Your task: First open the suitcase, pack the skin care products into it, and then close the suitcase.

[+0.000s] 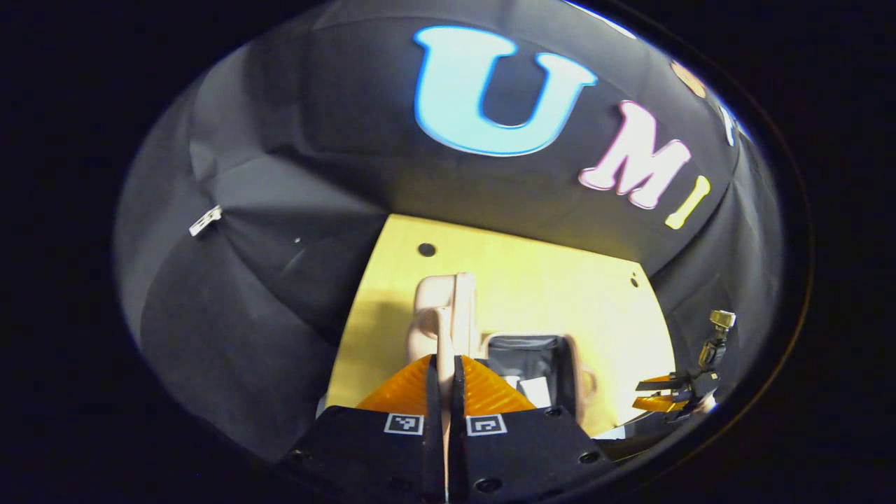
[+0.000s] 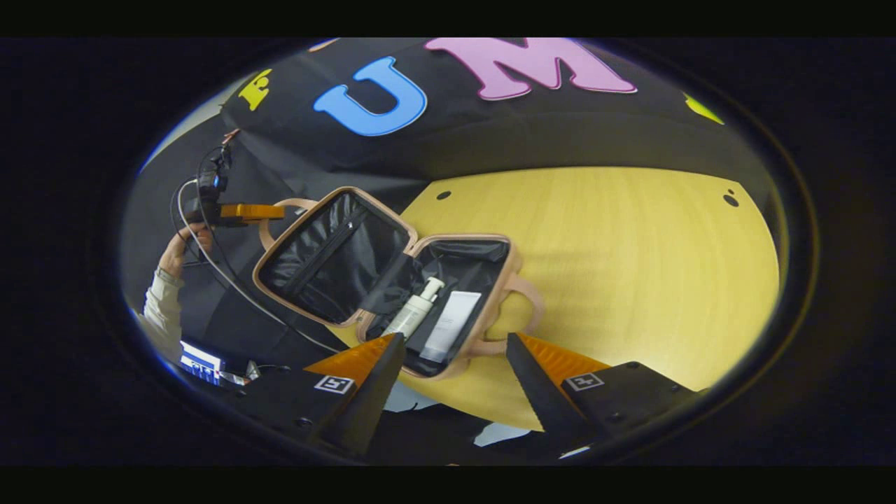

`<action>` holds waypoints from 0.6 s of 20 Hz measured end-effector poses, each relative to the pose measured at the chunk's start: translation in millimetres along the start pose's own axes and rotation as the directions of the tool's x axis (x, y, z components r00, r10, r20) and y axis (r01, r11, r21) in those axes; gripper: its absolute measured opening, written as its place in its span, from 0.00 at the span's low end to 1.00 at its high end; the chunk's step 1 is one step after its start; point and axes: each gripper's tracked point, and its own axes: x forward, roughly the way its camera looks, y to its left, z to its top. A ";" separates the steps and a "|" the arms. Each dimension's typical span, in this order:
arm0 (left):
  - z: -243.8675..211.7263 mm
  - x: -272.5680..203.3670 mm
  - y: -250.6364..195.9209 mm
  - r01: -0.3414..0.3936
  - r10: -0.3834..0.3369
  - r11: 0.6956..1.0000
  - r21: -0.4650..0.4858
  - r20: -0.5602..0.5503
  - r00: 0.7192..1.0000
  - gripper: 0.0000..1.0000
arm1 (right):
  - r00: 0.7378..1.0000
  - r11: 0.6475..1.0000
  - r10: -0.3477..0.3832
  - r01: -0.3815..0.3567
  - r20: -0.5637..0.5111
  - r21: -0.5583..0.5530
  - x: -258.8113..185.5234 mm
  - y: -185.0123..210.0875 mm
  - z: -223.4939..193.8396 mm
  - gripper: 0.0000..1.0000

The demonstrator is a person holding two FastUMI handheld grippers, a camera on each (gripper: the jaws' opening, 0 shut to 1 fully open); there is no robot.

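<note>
Right gripper view: suitcase [image 2: 392,280] open near table [image 2: 630,266] edge; right jaws apart, left jaws clamp its lid [image 1: 445,315].

**Suitcase open, two products inside**

The pink suitcase [image 2: 392,280] lies open on the wooden table [image 2: 630,266], just ahead of the right gripper's spread fingers [image 2: 381,371]. Its black-lined lid [image 2: 332,255] tilts up on the far left; the left gripper's fingers [image 1: 442,381] close on the lid's handle [image 1: 442,329]. The base holds a white pump bottle [image 2: 414,310] and a white tube [image 2: 451,325], lying side by side.
</note>
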 end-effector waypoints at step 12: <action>-106.9 122.4 -248.1 0.303 -0.297 0.953 0.018 -0.155 0.942 0.04 | 0.988 0.990 -0.137 0.135 0.071 0.041 -99.2 -111.9 -16.0 0.93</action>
